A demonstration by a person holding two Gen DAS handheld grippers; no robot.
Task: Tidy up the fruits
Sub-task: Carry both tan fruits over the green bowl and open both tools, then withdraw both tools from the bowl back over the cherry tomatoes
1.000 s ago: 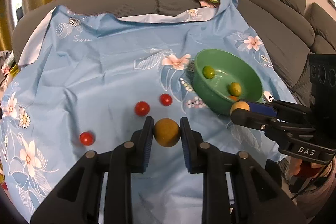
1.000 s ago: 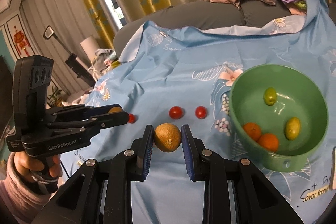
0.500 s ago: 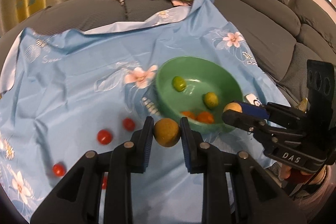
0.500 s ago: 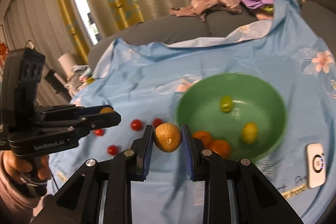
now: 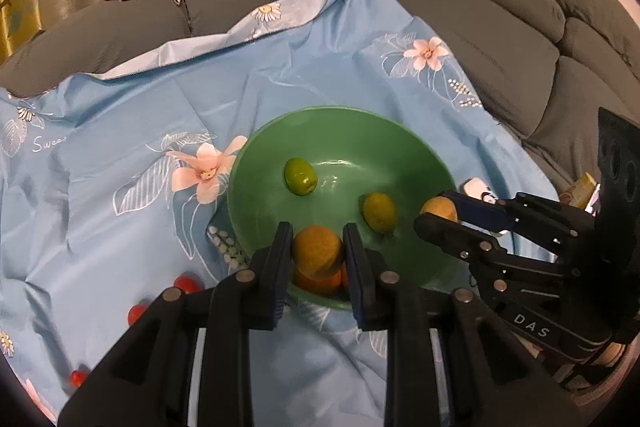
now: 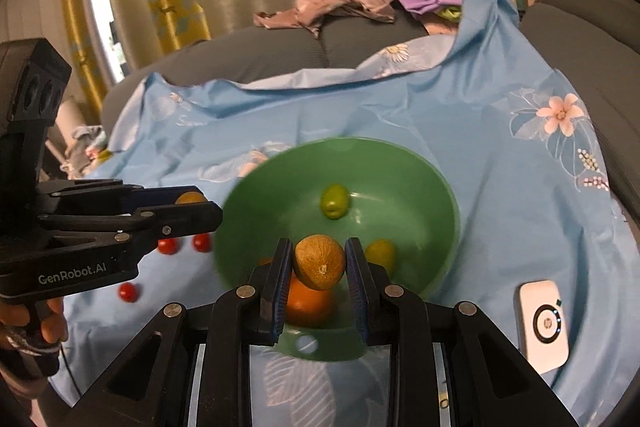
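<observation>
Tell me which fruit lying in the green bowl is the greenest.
The green fruit lying alone toward the far side of the green bowl; the fruit nearer the claws is yellower, and the ones under the claws are orange.

Both hand-held grippers have travelled from the stretch of blue cloth by the cherry tomatoes to the green bowl. The left hand-held gripper now carries its brown fruit over the bowl's near rim, above the oranges. The right hand-held gripper likewise hangs its own brown fruit over the bowl's near side (a second ago both were short of the bowl). The tomatoes now lie well left of the bowl, behind both tools.
</observation>
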